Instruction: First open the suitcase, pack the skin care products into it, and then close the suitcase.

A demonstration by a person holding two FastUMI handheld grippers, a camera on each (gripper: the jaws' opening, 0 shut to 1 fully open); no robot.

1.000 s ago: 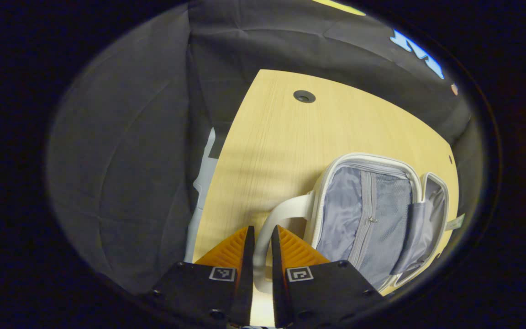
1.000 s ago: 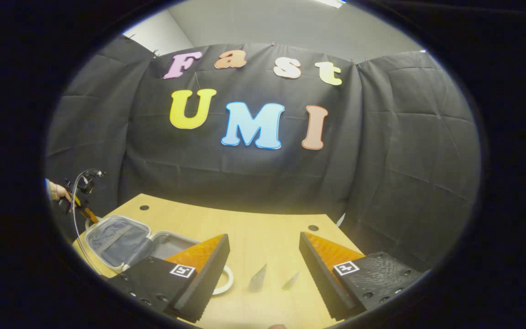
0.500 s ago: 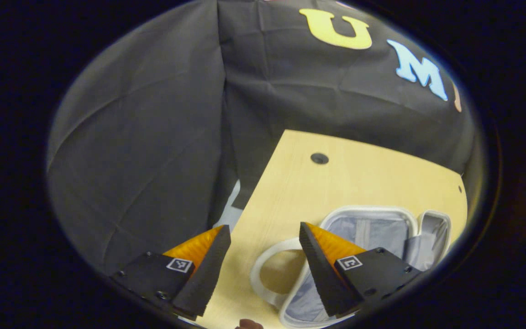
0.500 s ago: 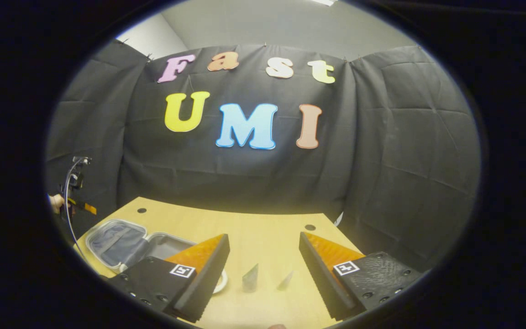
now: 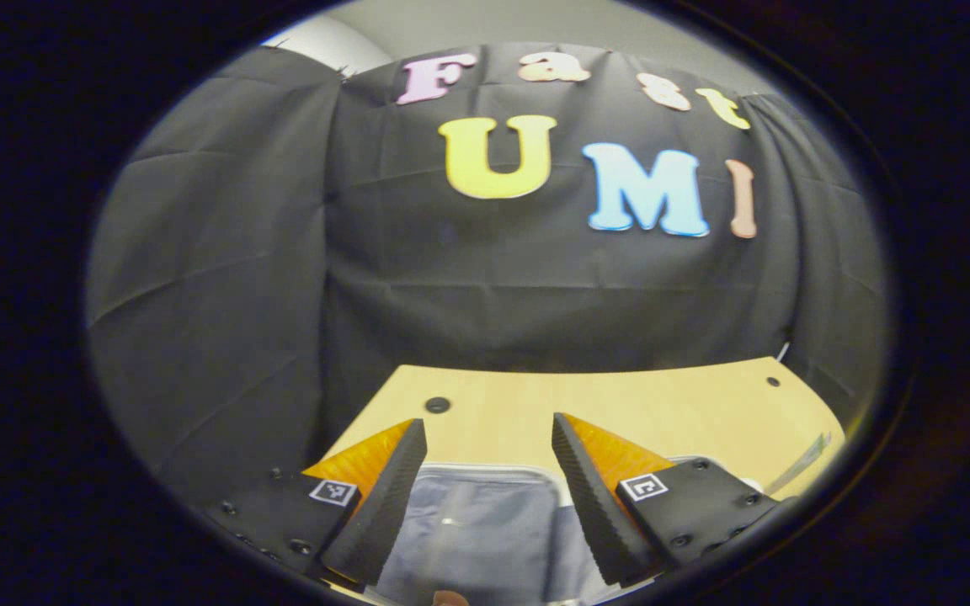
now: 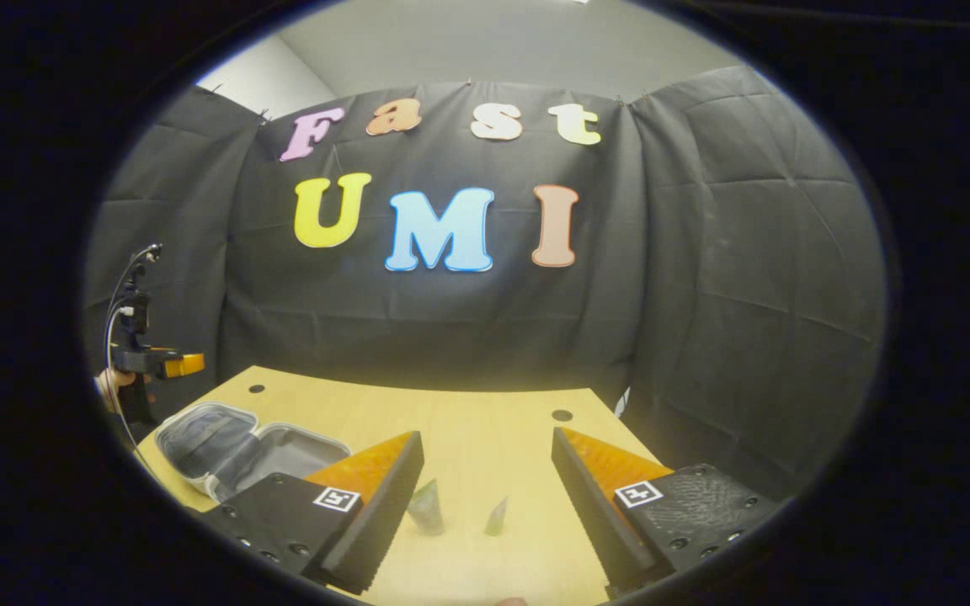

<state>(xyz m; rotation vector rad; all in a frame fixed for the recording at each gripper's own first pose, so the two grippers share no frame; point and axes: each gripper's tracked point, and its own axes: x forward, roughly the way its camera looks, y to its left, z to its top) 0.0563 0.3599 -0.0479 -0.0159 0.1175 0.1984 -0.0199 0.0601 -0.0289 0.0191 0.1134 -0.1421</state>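
The small white suitcase (image 6: 241, 446) lies open on the wooden table (image 6: 468, 438) at the left, its grey lining showing. My left gripper (image 5: 485, 488) hangs open above that grey lining (image 5: 468, 539). In the right gripper view the left gripper (image 6: 169, 364) appears raised above the suitcase's far left side, held by a hand. My right gripper (image 6: 485, 505) is open over the table. Two pale green skin care tubes (image 6: 426, 509) (image 6: 495, 518) lie between its fingers, farther along the table.
Round cable holes (image 6: 562, 415) (image 6: 257, 389) mark the far table edge. Black cloth walls close in the table behind and on both sides. A thin packet (image 5: 801, 463) lies near the table's right edge in the left gripper view.
My left gripper let go of the suitcase handle, opened, then rose and tilted up toward the back wall. My right gripper stayed open and shifted slightly, bringing the tubes between its fingers.
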